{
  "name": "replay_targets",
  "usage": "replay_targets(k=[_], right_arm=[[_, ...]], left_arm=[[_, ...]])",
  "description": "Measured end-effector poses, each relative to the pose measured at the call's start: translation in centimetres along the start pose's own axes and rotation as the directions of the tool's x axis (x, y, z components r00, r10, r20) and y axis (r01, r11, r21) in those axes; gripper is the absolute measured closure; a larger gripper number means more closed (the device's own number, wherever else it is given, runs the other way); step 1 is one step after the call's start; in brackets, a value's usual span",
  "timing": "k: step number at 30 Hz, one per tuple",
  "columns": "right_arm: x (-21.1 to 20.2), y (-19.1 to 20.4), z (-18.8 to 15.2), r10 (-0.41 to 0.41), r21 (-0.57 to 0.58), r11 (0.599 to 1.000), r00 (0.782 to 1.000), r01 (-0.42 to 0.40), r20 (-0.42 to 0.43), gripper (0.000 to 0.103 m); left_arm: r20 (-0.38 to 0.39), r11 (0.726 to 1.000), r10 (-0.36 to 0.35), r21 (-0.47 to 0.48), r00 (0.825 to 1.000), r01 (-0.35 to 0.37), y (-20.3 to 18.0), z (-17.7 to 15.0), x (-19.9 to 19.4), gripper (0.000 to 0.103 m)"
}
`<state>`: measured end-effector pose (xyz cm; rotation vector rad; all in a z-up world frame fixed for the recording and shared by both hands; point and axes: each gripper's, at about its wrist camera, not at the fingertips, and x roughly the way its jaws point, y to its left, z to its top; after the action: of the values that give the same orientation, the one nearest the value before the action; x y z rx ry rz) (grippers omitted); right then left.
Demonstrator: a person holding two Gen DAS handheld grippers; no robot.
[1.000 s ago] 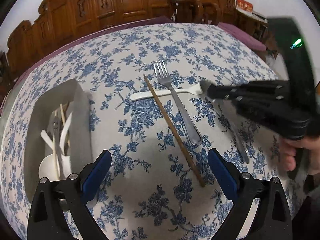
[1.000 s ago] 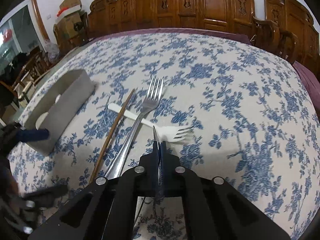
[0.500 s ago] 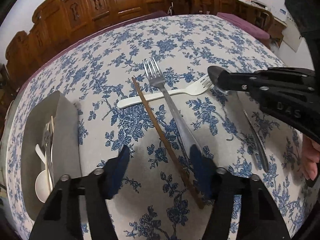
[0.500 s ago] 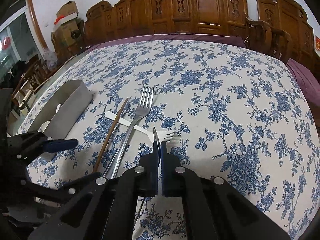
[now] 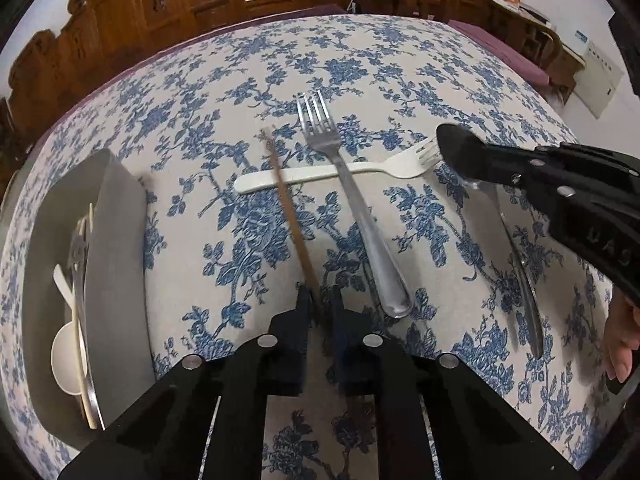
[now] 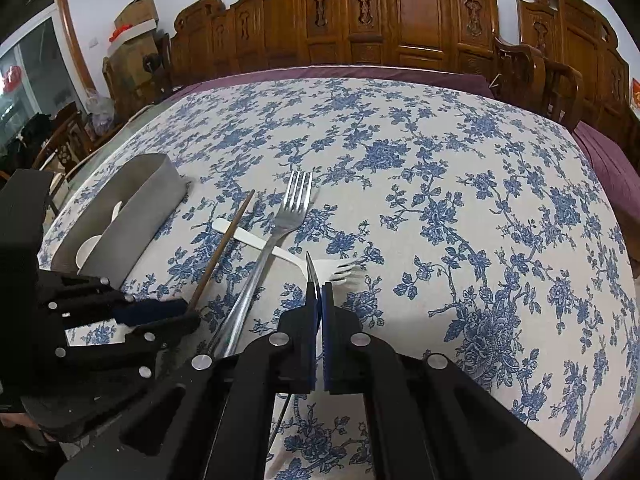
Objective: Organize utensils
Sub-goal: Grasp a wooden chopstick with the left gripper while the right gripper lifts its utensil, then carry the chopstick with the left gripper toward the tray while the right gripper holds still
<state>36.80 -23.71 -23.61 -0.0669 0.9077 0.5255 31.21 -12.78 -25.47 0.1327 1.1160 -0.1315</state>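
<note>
Grippers first, nearest to me. My left gripper has just been closing, and its jaws now pinch the near end of the brown chopstick, which lies on the worktop and runs away from me. My right gripper is pressed together on a metal utensil, thin edge-on in its own view; from the left view I see a long shiny piece trailing back beneath that gripper over the cloth. Whether it is a knife or a spoon I cannot tell.

Just beside the chopstick, to its right in the left view, lies the metal fork, handle toward me and tines pointing away. Under both the chopstick and the metal fork lies a white plastic fork, set crosswise, its tines close to the tip of my right gripper.

Off to the left stands the grey tray, well apart from the loose pieces. Inside it I make out a white spoon and a few other utensils, one of them metal.

Blue-flowered cloth covers the worktop, and carved wooden chairs line its far side.
</note>
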Motion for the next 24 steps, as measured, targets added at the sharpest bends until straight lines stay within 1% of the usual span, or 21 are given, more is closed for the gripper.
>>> replay_targets(k=[4, 15, 21, 24], right_arm=[[-0.5, 0.2, 0.2, 0.011, 0.005, 1.0, 1.0, -0.011, 0.01, 0.1], [-0.6, 0.8, 0.2, 0.015, 0.008, 1.0, 1.0, -0.015, 0.009, 0.1], [-1.1, 1.4, 0.5, 0.03, 0.004, 1.0, 0.999, -0.03, 0.024, 0.1], [-1.5, 1.7, 0.6, 0.031, 0.0, 1.0, 0.998, -0.031, 0.045, 0.1]], left_arm=[[0.0, 1.0, -0.01, -0.024, 1.0, 0.01, 0.7, -0.4, -0.3, 0.099], [0.072, 1.0, -0.008, -0.021, 0.997, 0.009, 2.0, -0.6, -3.6, 0.099], [0.117, 1.0, -0.009, -0.02, 0.993, 0.011, 2.9, -0.3, -5.6, 0.099], [0.136, 1.0, -0.009, -0.021, 0.991, 0.012, 3.4, -0.3, -6.5, 0.099]])
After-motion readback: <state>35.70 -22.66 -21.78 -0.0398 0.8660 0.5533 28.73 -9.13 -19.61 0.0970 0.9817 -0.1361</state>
